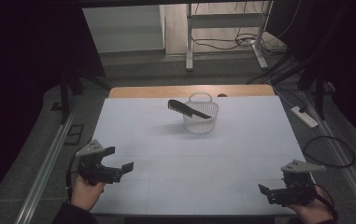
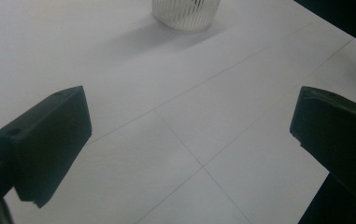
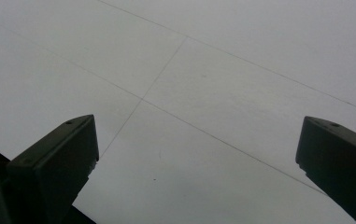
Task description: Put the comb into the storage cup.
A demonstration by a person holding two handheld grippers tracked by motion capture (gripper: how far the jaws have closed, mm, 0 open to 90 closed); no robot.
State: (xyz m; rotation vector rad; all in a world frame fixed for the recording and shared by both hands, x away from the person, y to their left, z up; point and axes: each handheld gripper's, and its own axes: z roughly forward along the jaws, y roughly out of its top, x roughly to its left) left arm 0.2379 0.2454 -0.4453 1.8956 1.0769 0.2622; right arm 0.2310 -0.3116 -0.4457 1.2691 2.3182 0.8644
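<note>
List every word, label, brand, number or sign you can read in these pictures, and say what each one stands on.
There is no readable text in these pictures.
White basket: no label or print to be seen.
Black comb lying across the basket's rim: no brand mark can be made out.
White table cover: bare but for thin seam lines.
Left gripper and right gripper: black jaws and grey plates, no lettering legible.
White power strip on the floor: too small to read.

The left tool (image 1: pixel 118 159) is showing a black body with a grey three-cornered plate on top and a dark cable trailing beside the hand. The right tool (image 1: pixel 265 191) is wearing the same grey plate, with a black cable looping behind it. Both are carrying blocky, matte black jaws with a small round hole near each tip. Dark sleeves are covering the wrists.
</note>
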